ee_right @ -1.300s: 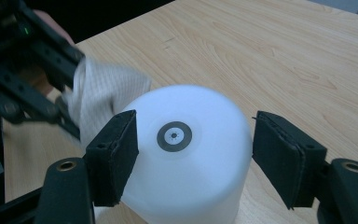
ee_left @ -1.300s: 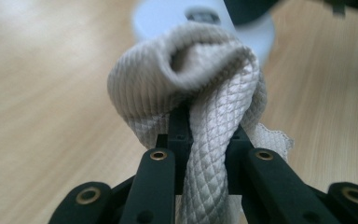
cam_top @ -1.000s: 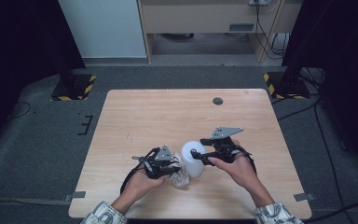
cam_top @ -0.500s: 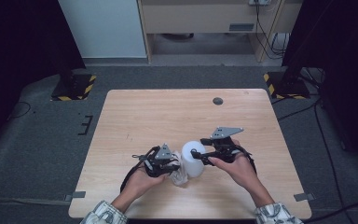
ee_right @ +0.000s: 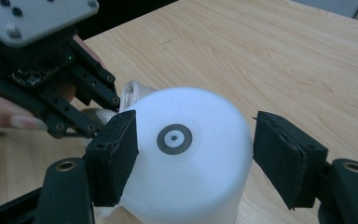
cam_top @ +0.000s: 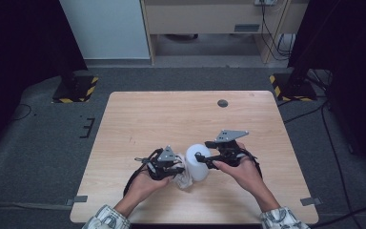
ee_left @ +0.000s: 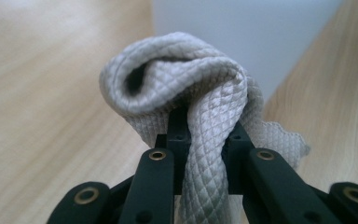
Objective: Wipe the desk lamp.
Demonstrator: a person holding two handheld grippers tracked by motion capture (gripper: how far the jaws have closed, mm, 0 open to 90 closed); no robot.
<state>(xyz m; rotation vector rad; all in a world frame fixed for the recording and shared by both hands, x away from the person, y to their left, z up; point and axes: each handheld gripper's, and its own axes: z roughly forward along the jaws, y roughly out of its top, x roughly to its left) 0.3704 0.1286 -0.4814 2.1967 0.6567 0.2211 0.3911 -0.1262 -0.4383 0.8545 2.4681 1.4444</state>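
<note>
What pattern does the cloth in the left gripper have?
The cloth is light grey with a small quilted diamond pattern, clearest in the left gripper view.

The left gripper, clamped on the quilted grey-white cloth, sits a touch nearer the white plastic upturned cup than a second ago. The cloth bunches closer against the cup's side.

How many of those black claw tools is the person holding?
2. The left gripper sits in the left hand, clamped on a grey cloth; the right gripper in the right hand straddles a white container.
</note>
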